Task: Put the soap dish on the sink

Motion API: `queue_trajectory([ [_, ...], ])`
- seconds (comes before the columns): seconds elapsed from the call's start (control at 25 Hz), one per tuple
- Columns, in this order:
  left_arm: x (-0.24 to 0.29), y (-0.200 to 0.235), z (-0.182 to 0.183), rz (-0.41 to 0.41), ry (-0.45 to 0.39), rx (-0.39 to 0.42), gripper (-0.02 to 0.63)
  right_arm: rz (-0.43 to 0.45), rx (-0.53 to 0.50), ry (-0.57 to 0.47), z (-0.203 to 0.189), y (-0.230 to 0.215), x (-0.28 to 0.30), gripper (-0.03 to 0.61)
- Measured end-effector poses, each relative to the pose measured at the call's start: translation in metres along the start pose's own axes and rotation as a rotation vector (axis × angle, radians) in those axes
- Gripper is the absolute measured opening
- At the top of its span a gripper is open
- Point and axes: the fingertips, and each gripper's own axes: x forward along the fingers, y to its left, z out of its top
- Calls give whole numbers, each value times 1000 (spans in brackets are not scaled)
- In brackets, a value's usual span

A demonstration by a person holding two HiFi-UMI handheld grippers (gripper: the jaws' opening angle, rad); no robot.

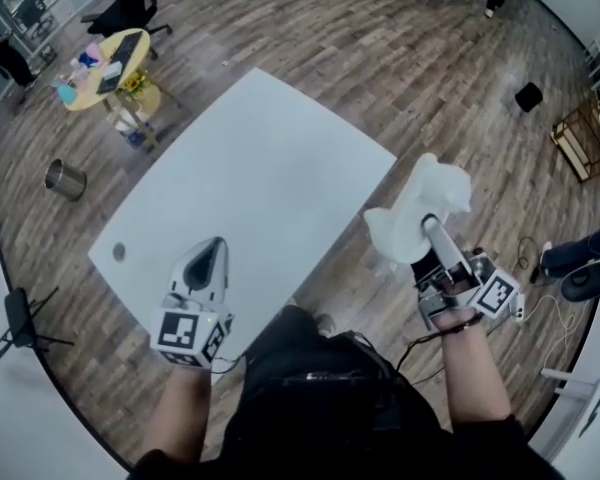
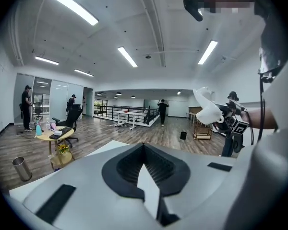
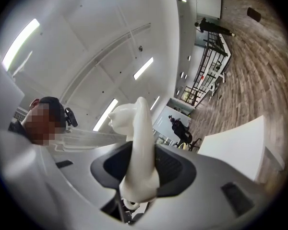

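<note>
Currently logged, item by item.

- **Soap dish** [image 1: 435, 196]: white, gripped by my right gripper [image 1: 427, 226], whose jaws are pressed onto one end of it so that the rest stands out past the tips (in the right gripper view it rises edge-on from between the pads). It hangs in the air just off the right edge of the counter [image 1: 270, 168], over the wooden floor [image 1: 380, 58], touching neither.
- **Left gripper** [image 1: 214, 246]: jaws closed together with nothing between them, held over the counter's near edge.
- **Counter:** white, with rounded corners.
- **Surroundings:** a small round yellow table [image 1: 115, 68] carrying clutter and a metal bin [image 1: 66, 179], both standing on the floor beyond the counter's left side.
</note>
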Motion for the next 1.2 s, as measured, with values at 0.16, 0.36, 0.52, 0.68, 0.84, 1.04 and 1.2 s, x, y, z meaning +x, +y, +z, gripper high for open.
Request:
queue_trajectory([
  [0.16,-2,36,1,42,0,-26,-11,17,5,45,-5,-4,46,141],
  [0.36,-5,73,-7,92,-11,-62,-11,18,2,102,-17,-12,86,141],
  [0.52,-10,102,-22,117,-16,-106,-11,11,11,150,-36,-13,112,141],
  [0.68,-15,118,-19,148,-53,-149,-11,16,-6,192,-37,-7,133,141],
  [0.84,-32,122,-16,177,-78,-180,-11,48,-1,239,-46,8,155,141],
  [1.04,-65,130,-24,249,-95,-215,-11,106,44,309,-70,13,184,141],
  [1.2,-93,135,-30,331,-93,-252,-11,168,73,375,-93,9,216,141],
])
